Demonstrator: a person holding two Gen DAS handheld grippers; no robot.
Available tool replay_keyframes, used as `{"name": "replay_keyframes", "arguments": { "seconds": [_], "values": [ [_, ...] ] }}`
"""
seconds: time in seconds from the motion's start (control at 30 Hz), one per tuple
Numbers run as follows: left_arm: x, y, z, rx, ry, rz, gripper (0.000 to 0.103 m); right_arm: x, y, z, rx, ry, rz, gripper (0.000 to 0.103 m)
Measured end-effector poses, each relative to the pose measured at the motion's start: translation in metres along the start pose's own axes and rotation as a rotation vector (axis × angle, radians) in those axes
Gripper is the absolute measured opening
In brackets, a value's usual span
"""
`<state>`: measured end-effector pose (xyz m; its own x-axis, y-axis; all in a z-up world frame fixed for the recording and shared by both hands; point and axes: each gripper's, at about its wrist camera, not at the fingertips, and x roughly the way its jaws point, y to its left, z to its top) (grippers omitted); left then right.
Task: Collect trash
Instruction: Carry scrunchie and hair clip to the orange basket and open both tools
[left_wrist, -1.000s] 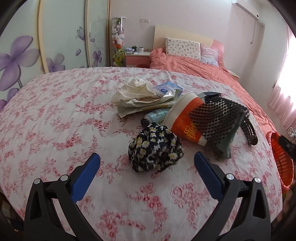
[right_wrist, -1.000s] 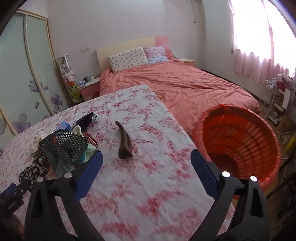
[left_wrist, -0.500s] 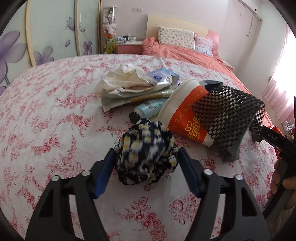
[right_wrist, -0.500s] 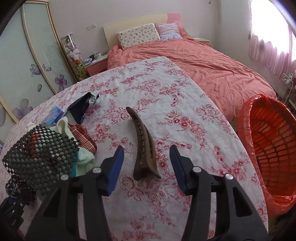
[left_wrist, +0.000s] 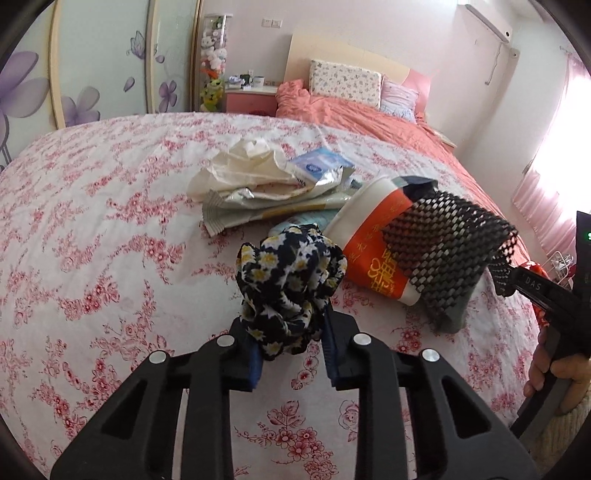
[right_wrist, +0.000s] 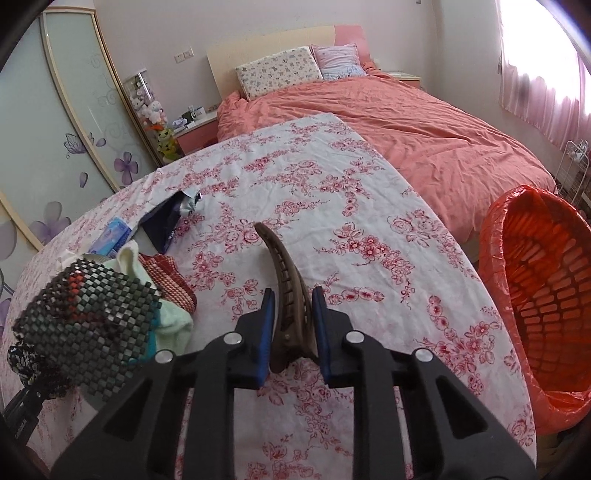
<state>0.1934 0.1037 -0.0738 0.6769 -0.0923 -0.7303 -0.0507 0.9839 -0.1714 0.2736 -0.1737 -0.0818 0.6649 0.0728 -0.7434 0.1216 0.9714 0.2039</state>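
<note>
My left gripper (left_wrist: 291, 350) is shut on a black floral scrunchie (left_wrist: 290, 280), which bulges up between the blue pads over the flowered tablecloth. Behind it lie an orange-and-white paper cup (left_wrist: 373, 240), a black mesh pad (left_wrist: 443, 251), crumpled paper (left_wrist: 247, 166) and wrappers. My right gripper (right_wrist: 293, 334) is shut on a brown hair claw clip (right_wrist: 286, 284) that points away over the table. An orange trash basket (right_wrist: 535, 314) with a red liner stands off the table's right edge.
In the right wrist view the mesh pad (right_wrist: 88, 317), a pale cloth (right_wrist: 170, 314) and a dark wrapper (right_wrist: 166, 221) lie at left. A pink bed (right_wrist: 406, 122) is beyond the table. The right gripper's handle and hand (left_wrist: 554, 332) show at the left view's right edge.
Both grippers moved forward and closed from wide open: the left onto the scrunchie, the right onto the hair clip.
</note>
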Motion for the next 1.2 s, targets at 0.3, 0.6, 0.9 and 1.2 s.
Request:
{"name": "replay_keyframes", "arguments": {
  "seconds": [0.3,0.6,0.9,1.2],
  "values": [
    [-0.017,-0.007,0.007,0.009,-0.047,-0.018,0.021,-0.028,-0.008,-0.004,0.008,-0.057,0.000,0.020],
    [-0.035,-0.020,0.015,0.029,-0.092,-0.043,0.021,-0.020,-0.012,-0.017,-0.024,0.024,-0.022,0.019],
    [-0.043,-0.027,0.023,0.042,-0.114,-0.049,0.021,-0.007,-0.008,-0.008,-0.015,0.040,-0.029,0.018],
    [-0.057,-0.055,0.032,0.087,-0.140,-0.099,0.021,-0.052,-0.024,-0.001,0.004,-0.049,-0.004,0.014]
  ]
}}
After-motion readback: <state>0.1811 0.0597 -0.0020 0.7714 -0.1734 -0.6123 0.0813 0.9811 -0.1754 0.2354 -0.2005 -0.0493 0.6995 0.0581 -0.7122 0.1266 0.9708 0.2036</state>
